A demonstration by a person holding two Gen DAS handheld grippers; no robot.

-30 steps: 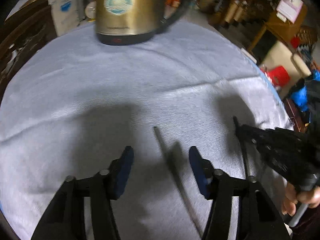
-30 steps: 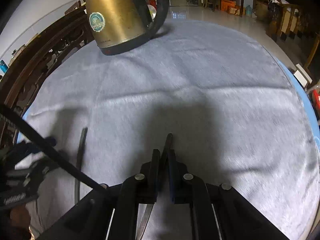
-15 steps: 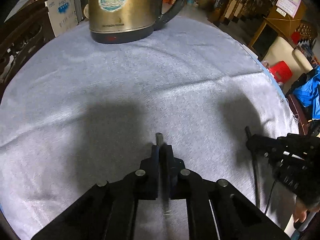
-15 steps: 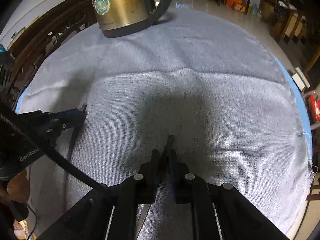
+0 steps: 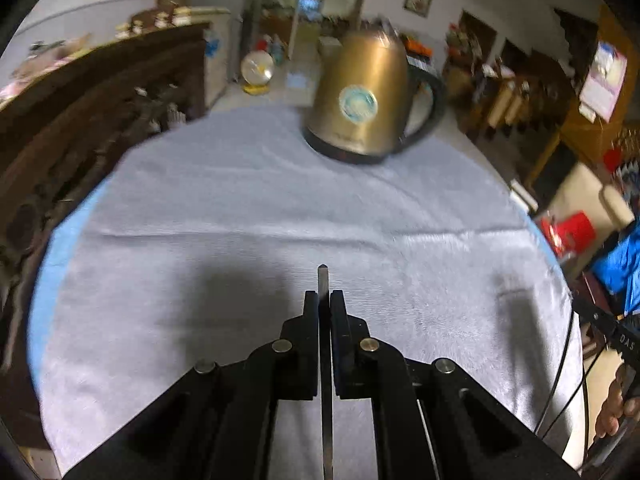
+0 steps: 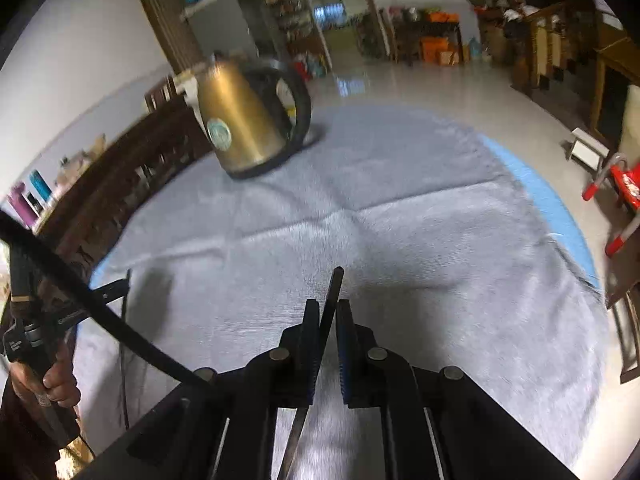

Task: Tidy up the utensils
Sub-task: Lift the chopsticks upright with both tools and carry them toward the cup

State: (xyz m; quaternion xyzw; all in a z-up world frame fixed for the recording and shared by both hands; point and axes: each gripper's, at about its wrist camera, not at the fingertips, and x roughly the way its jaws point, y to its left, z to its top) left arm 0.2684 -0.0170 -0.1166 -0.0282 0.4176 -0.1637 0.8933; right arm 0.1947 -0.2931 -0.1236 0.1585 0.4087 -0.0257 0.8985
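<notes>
My left gripper (image 5: pixel 324 300) is shut on a thin dark metal utensil (image 5: pixel 323 280); its handle tip sticks out past the pads and its length runs back under the gripper. It is lifted above the grey cloth (image 5: pixel 240 208). My right gripper (image 6: pixel 328 308) is shut on a second dark utensil (image 6: pixel 335 284), tilted slightly right, also held above the cloth. The left gripper shows at the left edge of the right wrist view (image 6: pixel 116 290), with its utensil hanging down. The utensils' working ends are hidden.
A gold electric kettle (image 5: pixel 360 100) with a black handle stands at the far side of the round table. Dark wooden chairs (image 5: pixel 80 120) line the left edge. The table rim (image 6: pixel 552 200) is blue at the right. Furniture and a red stool (image 6: pixel 624 188) stand beyond.
My left gripper closed on its utensil on the cloth and lifted it. Both grippers have risen and tilted up, so the kettle and room now show further down the frames.
</notes>
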